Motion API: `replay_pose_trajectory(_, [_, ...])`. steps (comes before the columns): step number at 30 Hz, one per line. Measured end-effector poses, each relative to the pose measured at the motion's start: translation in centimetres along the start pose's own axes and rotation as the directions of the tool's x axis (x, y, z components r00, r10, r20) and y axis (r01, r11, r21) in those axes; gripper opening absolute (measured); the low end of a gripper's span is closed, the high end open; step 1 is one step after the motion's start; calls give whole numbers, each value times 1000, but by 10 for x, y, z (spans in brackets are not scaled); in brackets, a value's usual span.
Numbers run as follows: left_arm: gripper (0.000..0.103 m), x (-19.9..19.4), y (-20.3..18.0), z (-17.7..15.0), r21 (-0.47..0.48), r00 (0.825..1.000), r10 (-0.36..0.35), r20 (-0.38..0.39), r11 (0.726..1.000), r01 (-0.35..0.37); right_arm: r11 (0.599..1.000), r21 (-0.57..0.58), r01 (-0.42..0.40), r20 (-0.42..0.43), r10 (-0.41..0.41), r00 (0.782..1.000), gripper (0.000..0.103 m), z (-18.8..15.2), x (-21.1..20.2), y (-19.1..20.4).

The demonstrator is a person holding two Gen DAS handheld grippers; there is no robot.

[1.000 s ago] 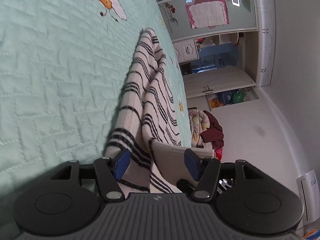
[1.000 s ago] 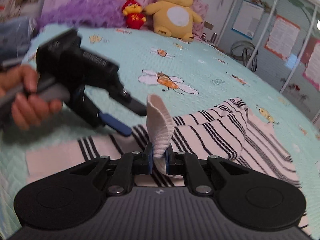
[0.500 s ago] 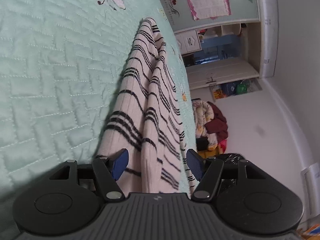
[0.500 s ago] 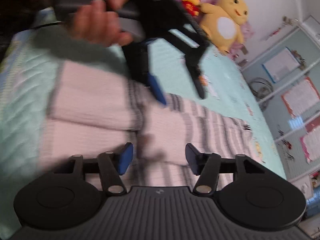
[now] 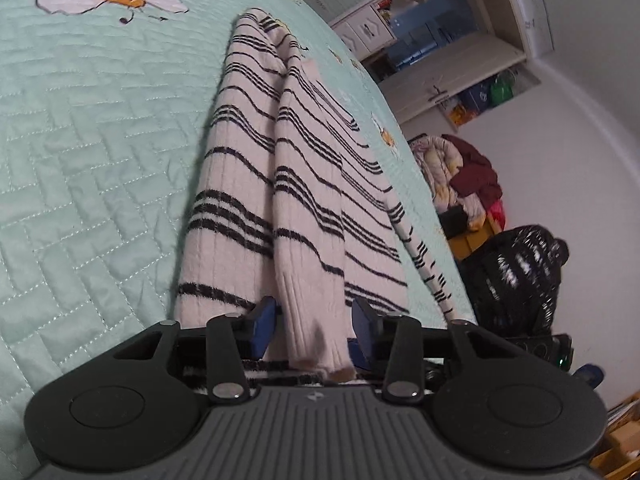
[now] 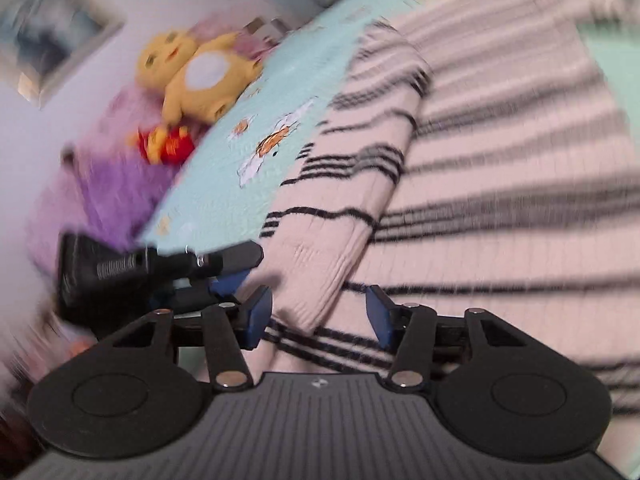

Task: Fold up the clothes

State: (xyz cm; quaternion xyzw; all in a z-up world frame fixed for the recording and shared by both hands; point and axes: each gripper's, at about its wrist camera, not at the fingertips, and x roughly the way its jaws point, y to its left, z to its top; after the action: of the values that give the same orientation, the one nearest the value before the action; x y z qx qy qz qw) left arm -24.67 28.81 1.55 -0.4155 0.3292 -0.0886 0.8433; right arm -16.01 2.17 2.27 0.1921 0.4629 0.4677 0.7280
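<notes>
- In the left wrist view, we see the striped sweater (image 5: 280,152) lying lengthwise on the mint quilted bedspread (image 5: 88,152). Its folded sleeve (image 5: 308,280) runs between the blue pads of our left gripper (image 5: 312,330); the jaws have just been closing, yet gaps remain either side.
- In the right wrist view, blurred, our right gripper (image 6: 318,316) stands parted over the sweater's sleeve end, having just narrowed slightly, pads not pressing. The left gripper sits just beside. A yellow plush toy (image 6: 192,76) rests beyond.

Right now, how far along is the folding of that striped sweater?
Done: one sleeve of the cream black-striped knit sweater lies folded lengthwise over the body. In hand: the left gripper jaws have been closing around that sleeve's cuff. Left: the thin far sleeve and the final folds.
</notes>
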Motion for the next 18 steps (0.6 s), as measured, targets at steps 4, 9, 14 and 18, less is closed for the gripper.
replay_pose_trajectory(4, [19,9,2,0,8,999,34,-5,999,-34,993,105,-48,10,47,999,36,-8,12,-9])
replay_pose_trajectory(9, [5,8,-1,2,27,1000,20,8,999,-20,990,134,-48,26,45,999,7,-16,19,-13])
replay_pose_trajectory(14, [3,1,-5,7,16,1000,-21,23,1000,20,988,127,-84,66,76,995,6,-18,15,-7])
replay_pose_trajectory(18, [3,-3,0,9,10,997,42,61,999,-43,986,122,-115,68,107,992,6,-17,16,-5])
